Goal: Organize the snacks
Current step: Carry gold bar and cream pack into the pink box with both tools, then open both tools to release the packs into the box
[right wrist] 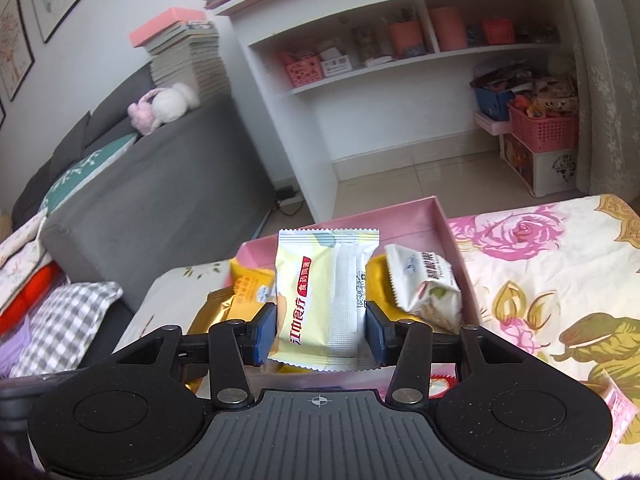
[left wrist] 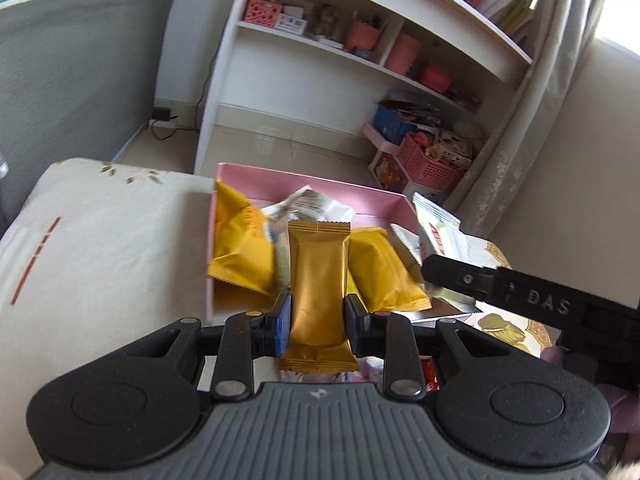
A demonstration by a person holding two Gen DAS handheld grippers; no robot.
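Box [left wrist: 304,184] on the bed cover [right wrist: 540,280], shelf unit [left wrist: 360,60] behind it across the floor, sofa [right wrist: 160,184] to the left. Several snack packets inside the box. Bar packet [left wrist: 318,280] upright between the left gripper [left wrist: 318,320] fingers, before the box. Biscuit packet [right wrist: 326,296] between the right gripper [right wrist: 320,328] fingers, above the box's near end. Stuffed rabbit [right wrist: 164,106] on the sofa back, book stack [right wrist: 184,56] behind it.

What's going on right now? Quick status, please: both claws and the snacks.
Left gripper shut on gold packet. Right gripper shut on white packet. Both over pink box, already holding yellow packets. Nothing blocking.
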